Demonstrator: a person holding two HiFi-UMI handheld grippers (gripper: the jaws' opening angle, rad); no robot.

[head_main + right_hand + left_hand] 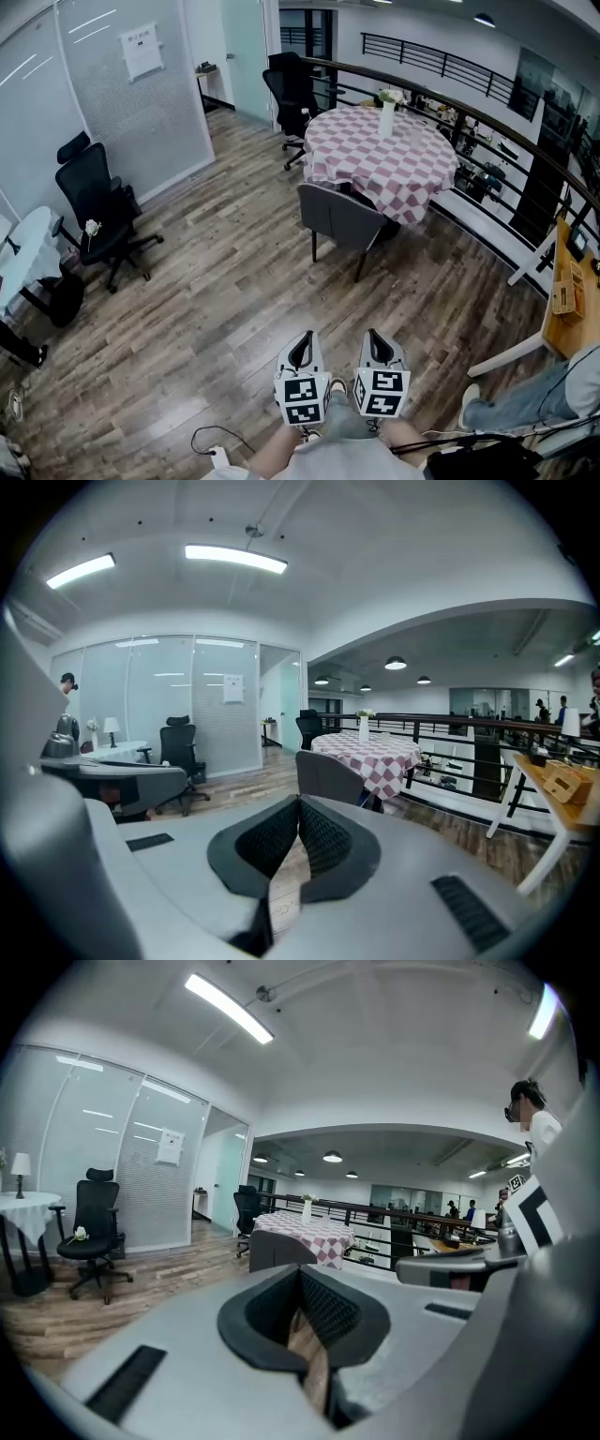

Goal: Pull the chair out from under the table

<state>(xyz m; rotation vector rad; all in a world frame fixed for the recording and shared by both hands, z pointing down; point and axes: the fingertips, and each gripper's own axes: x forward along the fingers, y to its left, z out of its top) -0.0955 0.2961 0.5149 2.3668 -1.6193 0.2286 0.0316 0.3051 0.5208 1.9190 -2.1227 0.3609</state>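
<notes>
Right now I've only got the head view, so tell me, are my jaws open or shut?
Observer: In the left gripper view, the left gripper has its jaws together with nothing between them.
Operator: And the other one?
Observer: The right gripper is shut and empty too. Its view shows the chair back just beyond the tips.
Operator: Anything off to my left that I can't see?
Observer: Yes, a lamp stands on the white table.
</notes>
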